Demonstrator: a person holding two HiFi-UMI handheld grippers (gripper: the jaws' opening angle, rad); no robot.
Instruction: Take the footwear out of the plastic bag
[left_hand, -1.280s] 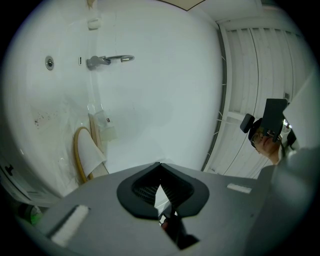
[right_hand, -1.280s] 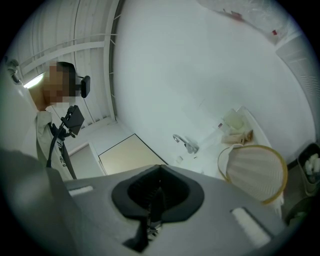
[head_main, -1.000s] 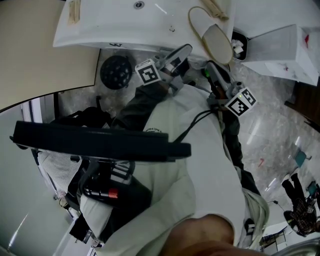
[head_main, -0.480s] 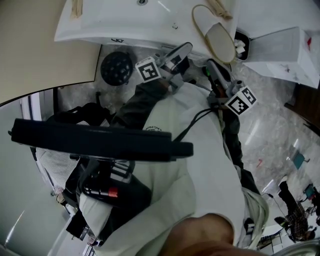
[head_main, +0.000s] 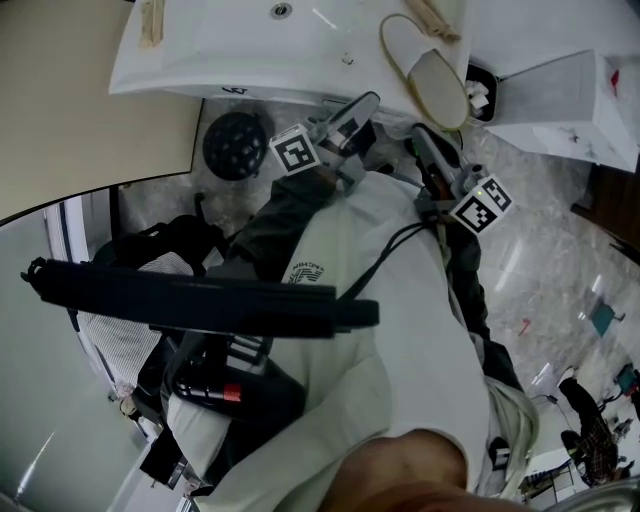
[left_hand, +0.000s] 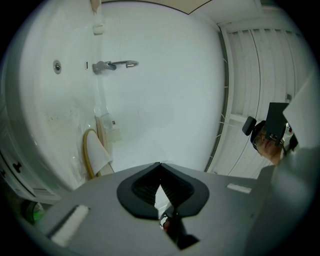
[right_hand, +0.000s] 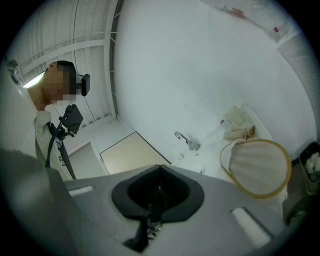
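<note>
A white slipper (head_main: 425, 65) with a tan rim lies sole-side up on the white counter (head_main: 230, 60), near its front right edge. It also shows in the left gripper view as the slipper (left_hand: 97, 152) and in the right gripper view as the slipper (right_hand: 260, 167). Glossy clear plastic (right_hand: 235, 122) with small items lies just behind it. My left gripper (head_main: 362, 102) is shut and holds nothing, just below the counter's edge. My right gripper (head_main: 422, 135) is shut and holds nothing too, right under the slipper. Both are held close to the person's chest.
A sink basin with a drain (head_main: 278, 10) and a faucet (left_hand: 112, 65) fills the counter's middle. A black round object (head_main: 235, 143) sits under the counter on the marble floor. A small bin (head_main: 478, 90) and a white box (head_main: 560, 95) stand at the right. A mirror shows the person (right_hand: 55, 115).
Both grippers stay shut in the same place. Only the head view has shifted a little, and the black bar across it sits slightly lower.
</note>
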